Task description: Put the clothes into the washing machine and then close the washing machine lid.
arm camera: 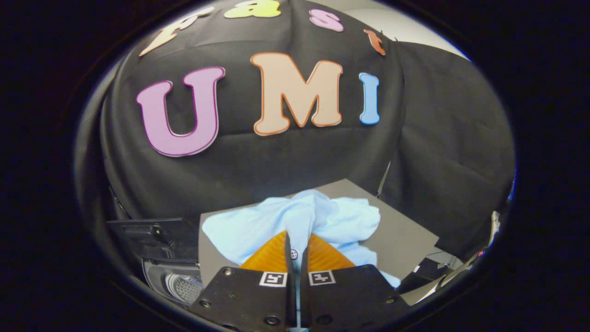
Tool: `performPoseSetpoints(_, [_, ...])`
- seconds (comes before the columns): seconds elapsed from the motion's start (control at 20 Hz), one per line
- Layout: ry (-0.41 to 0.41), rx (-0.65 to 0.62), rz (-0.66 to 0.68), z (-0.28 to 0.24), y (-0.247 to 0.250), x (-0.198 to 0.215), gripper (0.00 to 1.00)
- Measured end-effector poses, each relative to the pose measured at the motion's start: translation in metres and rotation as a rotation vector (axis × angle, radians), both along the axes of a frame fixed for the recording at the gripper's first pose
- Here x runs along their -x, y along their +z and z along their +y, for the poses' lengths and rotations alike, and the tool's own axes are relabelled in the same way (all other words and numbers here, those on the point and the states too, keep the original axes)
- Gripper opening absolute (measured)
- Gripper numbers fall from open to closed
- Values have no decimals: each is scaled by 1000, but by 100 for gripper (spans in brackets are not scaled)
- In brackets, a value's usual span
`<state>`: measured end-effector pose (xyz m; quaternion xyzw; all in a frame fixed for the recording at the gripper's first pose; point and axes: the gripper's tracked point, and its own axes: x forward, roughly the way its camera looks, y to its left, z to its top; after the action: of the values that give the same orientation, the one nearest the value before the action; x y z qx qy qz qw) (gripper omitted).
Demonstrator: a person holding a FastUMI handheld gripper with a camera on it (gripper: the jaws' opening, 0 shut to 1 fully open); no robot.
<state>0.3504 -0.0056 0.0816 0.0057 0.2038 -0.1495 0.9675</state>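
The gripper [297, 251], at the bottom centre of the frame, is clenched on a fold of the light blue cotton garment [295, 221]. Both fingers press a narrow vertical pleat of fabric between them, and a small button on the fabric sits in the gap. The grip appears to be taken on a raised ridge of cloth so that the whole garment can come up in one lift; this is a judgement from the way the material gathers toward the fingers.

The rest of the garment spreads just ahead of and to either side of the fingers, bunched in loose folds across the lower middle of the frame. It lies on a flat grey table surface [405, 235], and its edges appear to rest there, though whether the centre is already lifted clear cannot be determined.

The dark-cased washing machine with its perforated metal drum [184, 288] sits at the lower left of the frame, below and beside the table edge. Its black lid [152, 237] stands raised above the opening, so the drum is accessible for loading. The garment is not yet inside.
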Motion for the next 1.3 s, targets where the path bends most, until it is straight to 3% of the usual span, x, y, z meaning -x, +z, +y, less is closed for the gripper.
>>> performPoseSetpoints(0.3, [53, 34, -155, 56, 71, 23, 3])
performPoseSetpoints(0.65, [81, -45, -300, 132, 110, 41, 3])
performPoseSetpoints(0.9, [132, -98, -322, 188, 100, 44, 3])
performPoseSetpoints(1.3, [188, -38, -256, 250, 44, 47, 3])
